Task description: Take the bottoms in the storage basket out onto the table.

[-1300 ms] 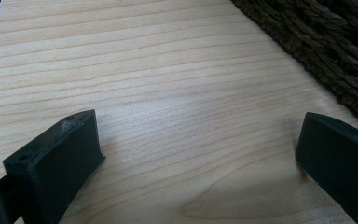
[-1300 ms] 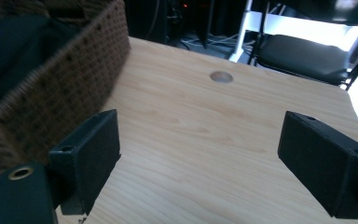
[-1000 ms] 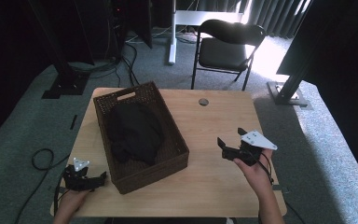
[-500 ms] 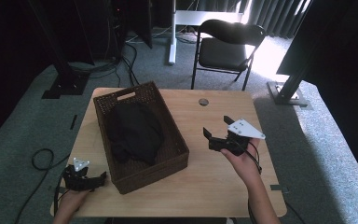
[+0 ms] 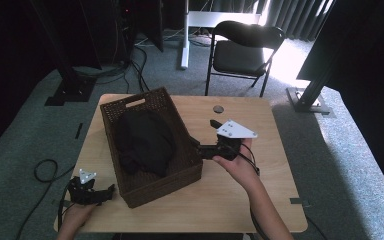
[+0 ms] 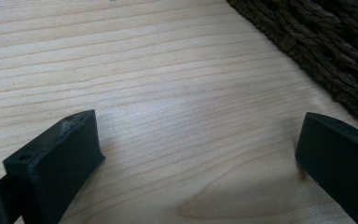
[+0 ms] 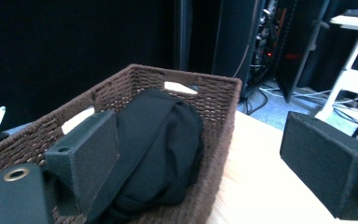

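The right gripper [image 5: 198, 148] hangs wide open at the rim of the one basket [image 5: 187, 172], holding nothing; one black cloth [image 5: 145, 142] lies inside. The left gripper [image 5: 111, 189], also wide open and empty, rests on the table [image 5: 240, 205] beside the basket's near corner.

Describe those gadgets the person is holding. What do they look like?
Each is a black handheld gripper, left and right, with two blocky black jaws. A grey three-cornered plate with small dots tops each, and a thin black cable trails off. The forearms are bare.
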The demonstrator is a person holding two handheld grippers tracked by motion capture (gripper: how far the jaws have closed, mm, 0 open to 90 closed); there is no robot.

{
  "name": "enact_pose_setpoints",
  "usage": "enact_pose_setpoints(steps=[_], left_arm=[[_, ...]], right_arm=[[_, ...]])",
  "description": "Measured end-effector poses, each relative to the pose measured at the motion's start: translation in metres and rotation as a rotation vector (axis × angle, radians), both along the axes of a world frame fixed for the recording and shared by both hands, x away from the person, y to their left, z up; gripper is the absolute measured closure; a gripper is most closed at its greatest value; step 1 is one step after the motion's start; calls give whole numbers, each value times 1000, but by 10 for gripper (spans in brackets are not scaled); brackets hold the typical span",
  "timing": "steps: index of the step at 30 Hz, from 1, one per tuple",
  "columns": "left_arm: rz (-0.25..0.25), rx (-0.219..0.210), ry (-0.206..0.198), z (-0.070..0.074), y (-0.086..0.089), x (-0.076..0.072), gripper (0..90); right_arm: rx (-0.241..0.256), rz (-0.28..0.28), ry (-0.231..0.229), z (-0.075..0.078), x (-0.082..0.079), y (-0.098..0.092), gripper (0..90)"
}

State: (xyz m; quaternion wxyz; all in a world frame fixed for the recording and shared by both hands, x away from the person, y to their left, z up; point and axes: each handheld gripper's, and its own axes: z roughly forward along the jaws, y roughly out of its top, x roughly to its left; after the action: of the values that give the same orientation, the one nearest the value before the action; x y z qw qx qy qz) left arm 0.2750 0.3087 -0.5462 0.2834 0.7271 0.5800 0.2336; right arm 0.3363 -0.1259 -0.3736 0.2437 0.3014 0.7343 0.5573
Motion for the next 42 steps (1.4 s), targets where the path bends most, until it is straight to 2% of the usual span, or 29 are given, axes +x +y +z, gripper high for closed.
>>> enact_pose_setpoints(steps=[2, 11, 12, 13, 15, 18, 23, 24, 27, 29, 31, 32, 38, 42], left_arm=[[0, 0, 0, 0, 0, 0, 1], [0, 0, 0, 0, 0, 0, 1], [0, 0, 0, 0, 0, 0, 1], [0, 0, 0, 0, 0, 0, 1], [0, 0, 0, 0, 0, 0, 1], [-1, 0, 0, 0, 0, 0, 1], [0, 0, -1, 0, 0, 0, 1], [0, 0, -1, 0, 0, 0, 1], [0, 0, -1, 0, 0, 0, 1], [0, 0, -1, 0, 0, 0, 1], [0, 0, -1, 0, 0, 0, 1], [0, 0, -1, 0, 0, 0, 1], [2, -2, -3, 0, 0, 0, 1], [1, -2, -2, 0, 0, 0, 1]], right_arm=[[-4, 0, -13, 0, 1, 4, 112], [-41, 46, 11, 0, 12, 34, 112], [-53, 45, 2, -1, 15, 41, 112], [-64, 59, 15, -2, 16, 45, 112], [-66, 55, 4, -3, 17, 48, 112], [-78, 82, 33, -7, 22, 61, 113], [-110, 95, 30, -12, 27, 79, 113], [-113, 111, 55, -13, 29, 83, 113], [-112, 114, 68, -16, 32, 90, 113], [-117, 135, 101, -21, 38, 101, 112], [-116, 132, 104, -22, 40, 103, 113], [-122, 139, 125, -25, 44, 109, 113], [-125, 136, 165, -31, 59, 125, 112], [-159, 136, 190, -37, 72, 143, 112]])
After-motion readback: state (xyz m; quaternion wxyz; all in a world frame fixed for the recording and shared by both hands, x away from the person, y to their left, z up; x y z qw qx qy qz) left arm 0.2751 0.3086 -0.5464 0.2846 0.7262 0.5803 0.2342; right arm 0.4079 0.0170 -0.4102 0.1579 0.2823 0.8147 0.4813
